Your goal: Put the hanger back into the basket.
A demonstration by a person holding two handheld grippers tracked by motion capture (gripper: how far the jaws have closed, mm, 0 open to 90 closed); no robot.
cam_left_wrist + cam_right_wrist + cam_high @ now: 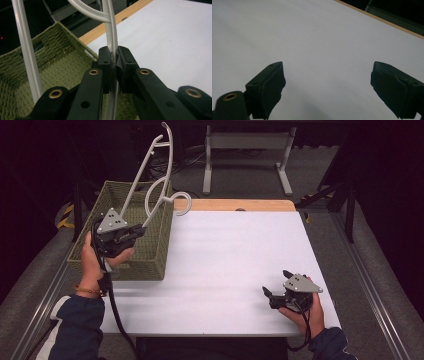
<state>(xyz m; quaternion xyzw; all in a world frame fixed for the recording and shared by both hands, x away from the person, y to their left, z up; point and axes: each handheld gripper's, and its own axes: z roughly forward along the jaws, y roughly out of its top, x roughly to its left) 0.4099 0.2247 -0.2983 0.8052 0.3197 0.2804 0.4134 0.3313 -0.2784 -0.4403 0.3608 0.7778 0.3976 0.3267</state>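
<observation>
A pale grey plastic clothes hanger stands up over the green woven basket at the table's left edge, its hook curling toward the table's back. My left gripper is shut on one of the hanger's rods, held above the basket. The second rod runs past at the left of the left gripper view. My right gripper rests near the table's front right corner, open, with bare white tabletop between its jaws.
The white table has a wooden strip along its back edge. A grey metal frame stands on the floor behind the table. Dark floor surrounds the table on both sides.
</observation>
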